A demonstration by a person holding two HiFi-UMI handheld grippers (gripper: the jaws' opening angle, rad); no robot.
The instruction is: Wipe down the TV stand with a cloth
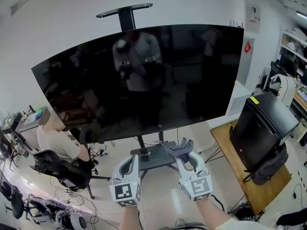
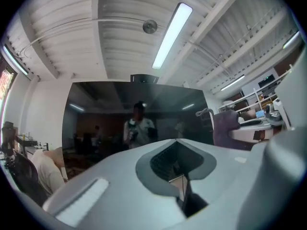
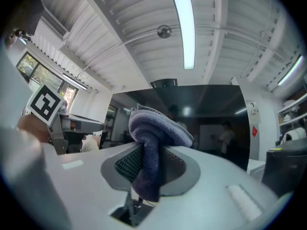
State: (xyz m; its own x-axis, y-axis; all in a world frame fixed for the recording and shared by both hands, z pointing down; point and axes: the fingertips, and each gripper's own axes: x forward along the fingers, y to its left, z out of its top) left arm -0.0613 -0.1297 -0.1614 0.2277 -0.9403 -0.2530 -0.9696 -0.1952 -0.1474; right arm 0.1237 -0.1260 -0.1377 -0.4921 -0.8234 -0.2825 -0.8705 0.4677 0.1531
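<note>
The right gripper [image 1: 187,157] has its fingers [image 3: 225,176] closed on a grey-blue cloth [image 3: 146,138]. The cloth is pinched between the ribbed pads. One bunch of it rises above the fingertips and one end hangs down between them. The left gripper [image 1: 134,159] holds nothing. In the left gripper view its fingers [image 2: 110,186] are closed with the tips touching, and only a dark slit shows lower down between them.

In the head view both grippers are side by side at the bottom, near each other, and both point toward the TV stand [image 1: 152,157]. The cloth appears just over the near edge of the stand's dark base. I cannot tell whether it touches the base. The post of the stand goes up behind the TV [image 1: 144,80], and its top bracket shows above the screen. The screen is large and dark, and it reflects the room and a standing figure.

To the left of the TV, a person [image 1: 53,138] sits on a black chair [image 1: 57,166], with cables on the floor [image 1: 163,195] nearby. To the right, a wooden worktop [image 1: 235,162] carries a black box [image 1: 266,121]. A dark backpack [image 1: 268,166] lies just beside the box on the worktop.
</note>
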